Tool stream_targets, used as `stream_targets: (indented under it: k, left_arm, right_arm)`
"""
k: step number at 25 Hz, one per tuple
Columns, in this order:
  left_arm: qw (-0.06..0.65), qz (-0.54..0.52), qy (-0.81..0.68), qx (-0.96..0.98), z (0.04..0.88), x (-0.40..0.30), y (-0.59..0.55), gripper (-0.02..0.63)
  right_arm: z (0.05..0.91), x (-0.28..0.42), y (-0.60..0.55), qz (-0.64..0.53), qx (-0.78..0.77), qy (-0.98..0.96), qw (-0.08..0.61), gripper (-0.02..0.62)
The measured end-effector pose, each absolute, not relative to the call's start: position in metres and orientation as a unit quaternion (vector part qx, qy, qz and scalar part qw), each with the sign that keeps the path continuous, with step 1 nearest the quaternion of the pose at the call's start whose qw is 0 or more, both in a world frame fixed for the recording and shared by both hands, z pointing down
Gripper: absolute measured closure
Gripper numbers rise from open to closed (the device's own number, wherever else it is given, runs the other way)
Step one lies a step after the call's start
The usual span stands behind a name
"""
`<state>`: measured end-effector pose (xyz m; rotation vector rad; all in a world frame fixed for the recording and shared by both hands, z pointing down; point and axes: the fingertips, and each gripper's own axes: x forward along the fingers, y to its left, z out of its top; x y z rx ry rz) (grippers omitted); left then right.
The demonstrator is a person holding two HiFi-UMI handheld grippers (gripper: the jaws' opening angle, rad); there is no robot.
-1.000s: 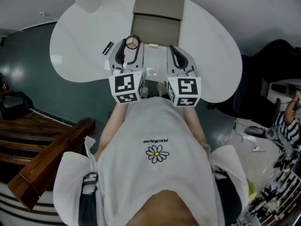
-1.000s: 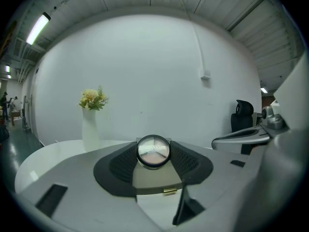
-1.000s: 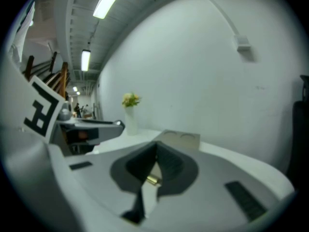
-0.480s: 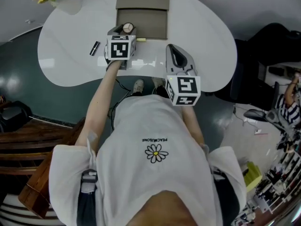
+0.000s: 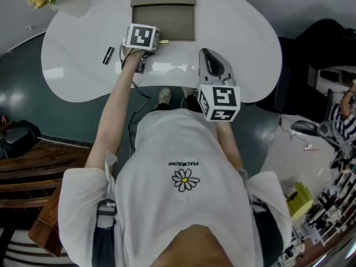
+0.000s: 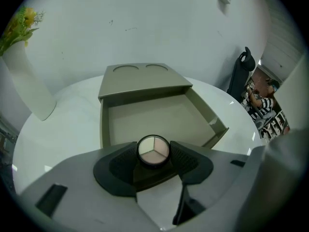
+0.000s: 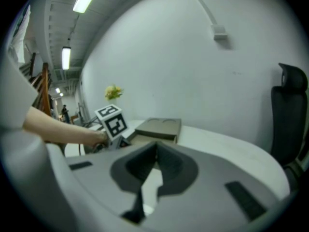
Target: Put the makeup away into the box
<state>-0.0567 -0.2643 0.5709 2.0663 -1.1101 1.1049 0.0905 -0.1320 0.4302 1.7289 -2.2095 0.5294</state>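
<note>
A round compact (image 6: 153, 150) with three pale shades sits between the jaws of my left gripper (image 6: 153, 153), which is shut on it. Just beyond it lies the open tan box (image 6: 157, 114), its lid (image 6: 142, 80) folded back. In the head view the left gripper (image 5: 146, 44) hangs at the box's (image 5: 163, 21) front edge, tilted down, and its marker cube hides the compact. My right gripper (image 5: 207, 54) hovers over the white table (image 5: 239, 32) to the right of the box. Its jaws meet with nothing in them (image 7: 155, 154).
A black lipstick tube (image 5: 108, 55) lies left of the left gripper, and a small gold tube (image 5: 163, 41) lies by the box's front edge. A white vase (image 5: 69, 5) with yellow flowers stands at the far left. A black chair (image 7: 289, 110) stands beyond the table's right side.
My left gripper has carried the compact forward and down to the box's front edge, tipping more steeply. The right gripper has shifted slightly forward.
</note>
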Motion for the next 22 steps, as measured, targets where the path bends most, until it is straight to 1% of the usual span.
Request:
stream_targets:
  k: [2, 7, 10, 12, 13, 22]
  left_arm:
    - [0.300, 0.431, -0.407, 0.747, 0.575, -0.061, -0.253, 0.379]
    - [0.324, 0.443, -0.396, 0.736, 0.580, -0.060, -0.247, 0.376]
    - [0.323, 0.432, -0.391, 0.746, 0.578, -0.057, -0.250, 0.370]
    - [0.325, 0.428, -0.392, 0.747, 0.579, -0.055, -0.249, 0.339]
    - [0.327, 0.430, -0.394, 0.744, 0.579, -0.056, -0.248, 0.336]
    - [0.331, 0.397, -0.407, 0.753, 0.564, -0.051, -0.253, 0.336]
  right_arm:
    - [0.431, 0.087, -0.133, 0.184, 0.595, -0.769, 0.143, 0.566]
    - [0.432, 0.081, -0.131, 0.182, 0.585, -0.777, 0.147, 0.566]
    - [0.433, 0.081, -0.130, 0.180, 0.584, -0.777, 0.148, 0.566]
    - [0.433, 0.081, -0.129, 0.181, 0.584, -0.777, 0.148, 0.566]
    - [0.433, 0.081, -0.129, 0.181, 0.584, -0.777, 0.148, 0.566]
    - [0.429, 0.080, -0.126, 0.173, 0.582, -0.781, 0.149, 0.566]
